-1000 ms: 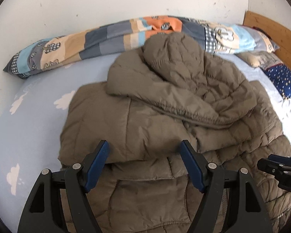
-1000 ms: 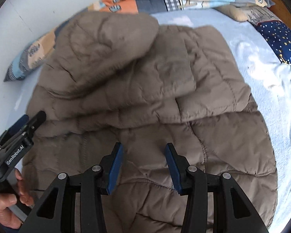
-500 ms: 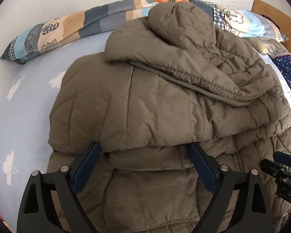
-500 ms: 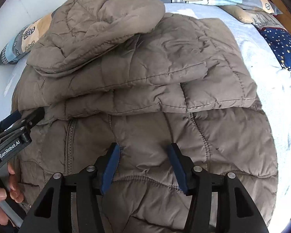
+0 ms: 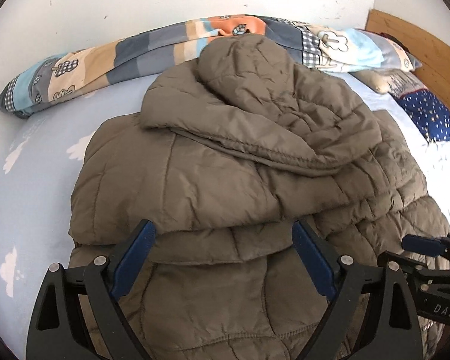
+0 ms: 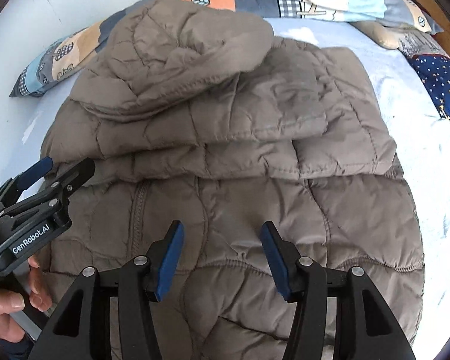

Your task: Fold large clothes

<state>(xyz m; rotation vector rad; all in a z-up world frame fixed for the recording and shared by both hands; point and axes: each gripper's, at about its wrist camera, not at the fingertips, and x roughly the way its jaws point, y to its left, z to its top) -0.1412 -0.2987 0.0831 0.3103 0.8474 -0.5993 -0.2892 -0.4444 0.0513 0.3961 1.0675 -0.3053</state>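
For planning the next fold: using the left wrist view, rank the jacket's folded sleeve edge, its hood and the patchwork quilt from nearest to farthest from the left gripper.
1. Folded sleeve edge, just ahead of the left gripper.
2. Hood, farther up the jacket.
3. Patchwork quilt, along the wall.

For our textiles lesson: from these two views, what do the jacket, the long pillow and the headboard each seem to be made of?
Jacket: looks like thin synthetic shell, perhaps nylon, padded; stitched quilting and a faint sheen show.
Long pillow: soft woven or fleecy fabric, matte, with printed patchwork blocks.
Headboard: apparently wood, light brown with a smooth finish; grain is hard to see.
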